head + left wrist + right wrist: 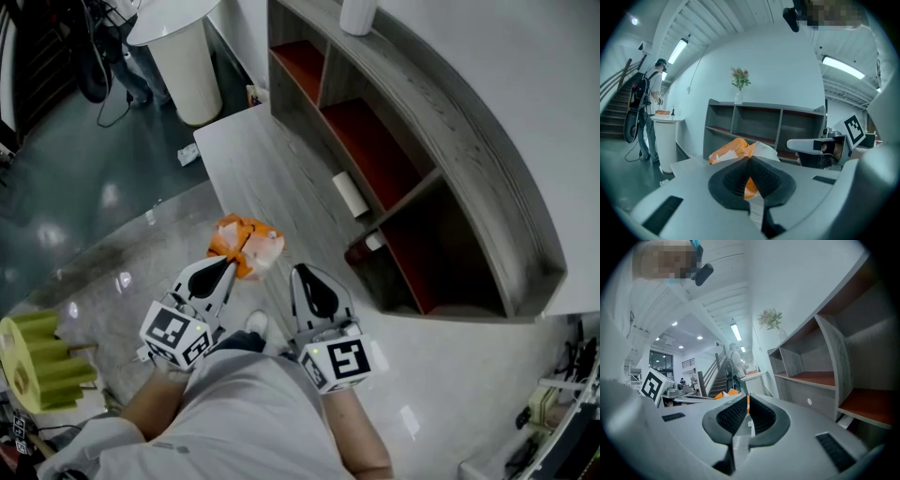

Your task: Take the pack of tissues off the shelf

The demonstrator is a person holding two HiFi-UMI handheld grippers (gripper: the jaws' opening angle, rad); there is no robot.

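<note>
Standing against the white wall: grey wood-grain shelf unit (441, 103) with open compartments and red-brown boards.
- Low grey wood-grain platform (272, 169), running along the foot of the shelf unit.
- White round pedestal (183, 66), at the platform's far end; a person with a dark backpack (649, 108) stands beside it in the left gripper view.
- Left tool (232, 262), white body with black ribbed pads; jaws pressed together, pinching the wrapper of the orange-and-white crumpled plastic pack of tissues (248, 242). The pack is clear of the shelf, held out in front of it, and in the head view it sits over the platform's near edge.
- Right tool (305, 274), same make, just beside the left one; jaws drawn together with only a thin slit between the pads, nothing gripped.
- White cylindrical roll (352, 194), lying at the front edge of the middle lower compartment.
- White vase of pink flowers (739, 82), upright on top of the shelf unit.
</note>
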